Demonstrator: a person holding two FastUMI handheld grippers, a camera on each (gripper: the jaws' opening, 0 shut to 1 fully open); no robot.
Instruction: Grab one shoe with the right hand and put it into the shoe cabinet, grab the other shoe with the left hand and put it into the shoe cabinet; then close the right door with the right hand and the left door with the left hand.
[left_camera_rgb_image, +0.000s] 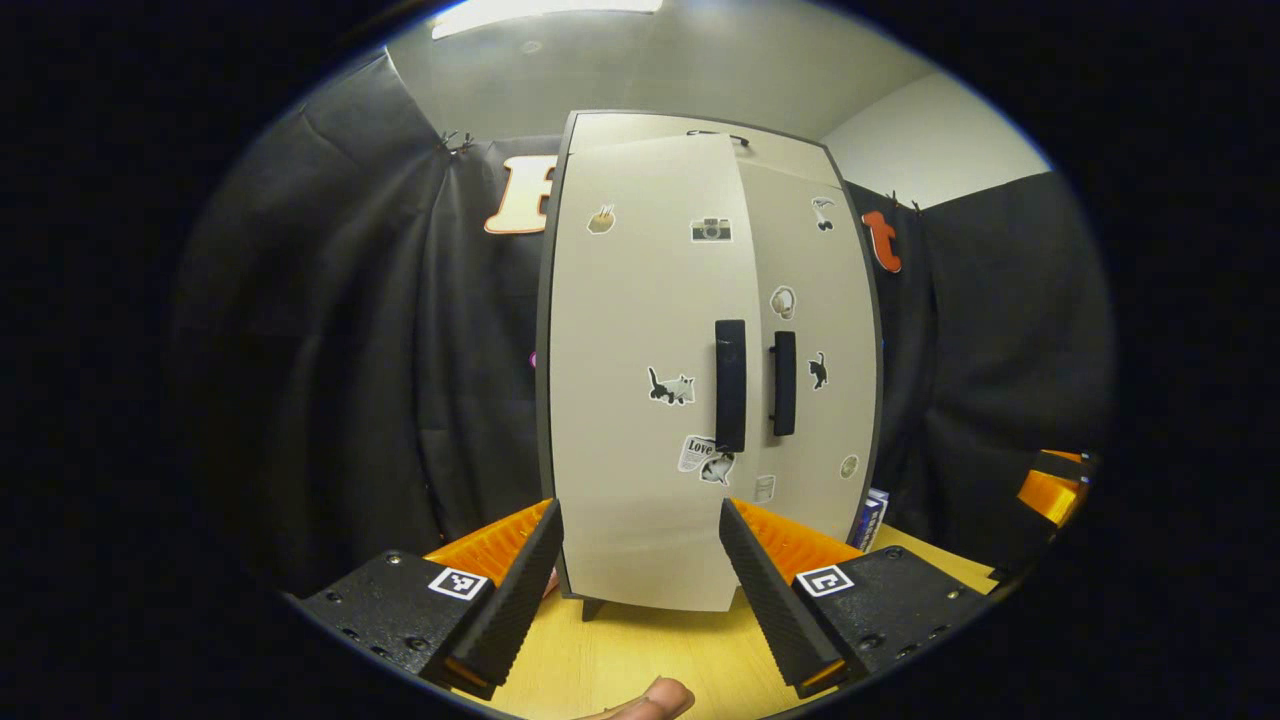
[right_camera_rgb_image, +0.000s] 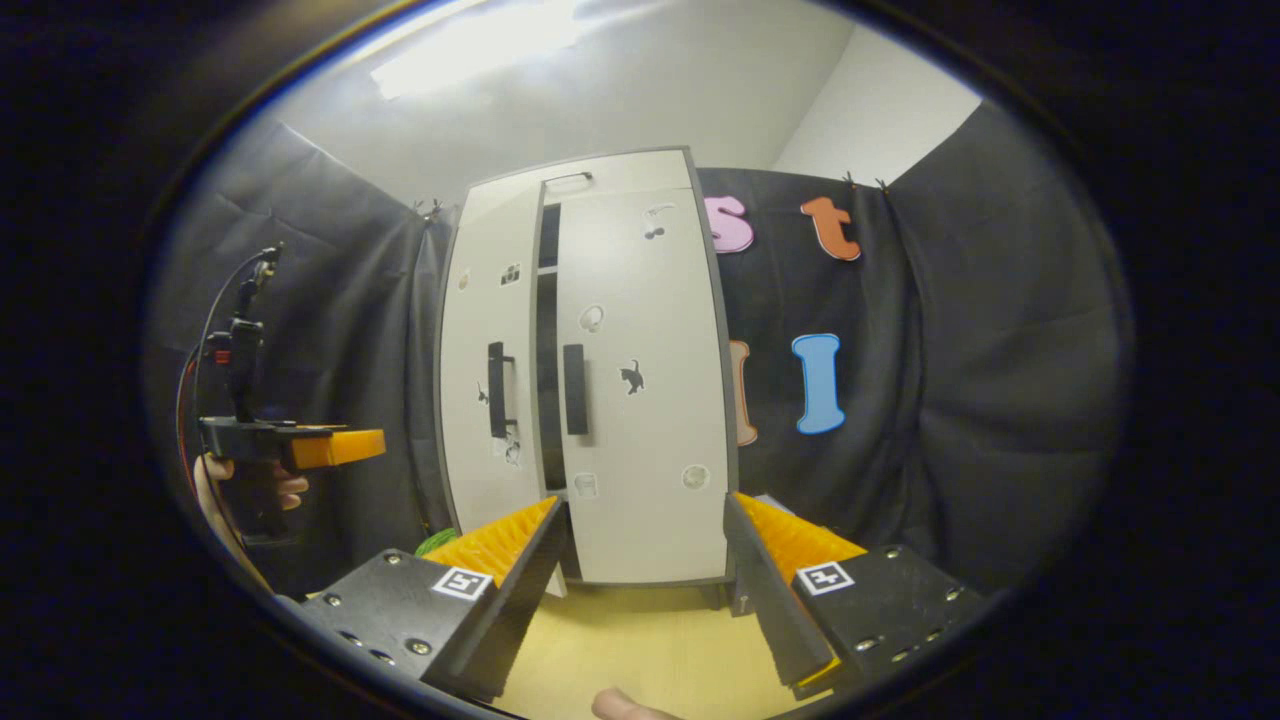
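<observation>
The beige shoe cabinet (left_camera_rgb_image: 640, 330) stands upright on the table, with small stickers on both doors. Its left door (left_camera_rgb_image: 640, 400) hangs slightly ajar, its edge and black handle (left_camera_rgb_image: 730, 385) in front of the right door (left_camera_rgb_image: 810, 330). In the right gripper view the right door (right_camera_rgb_image: 640, 400) lies flat against the cabinet (right_camera_rgb_image: 590, 175), and a dark gap (right_camera_rgb_image: 546, 380) runs beside the left door (right_camera_rgb_image: 485, 400). My left gripper (left_camera_rgb_image: 640, 590) is open, short of the cabinet's base, and also appears at far left (right_camera_rgb_image: 375, 443), held by a hand. My right gripper (right_camera_rgb_image: 640, 590) is open before the right door.
A yellow wooden table top (left_camera_rgb_image: 640, 650) carries the cabinet. A blue object (left_camera_rgb_image: 872, 518) stands by the cabinet's right side. Something green (right_camera_rgb_image: 435, 540) lies low at its left. The other gripper (left_camera_rgb_image: 1050, 490) shows at the right edge. Black cloth walls close in behind.
</observation>
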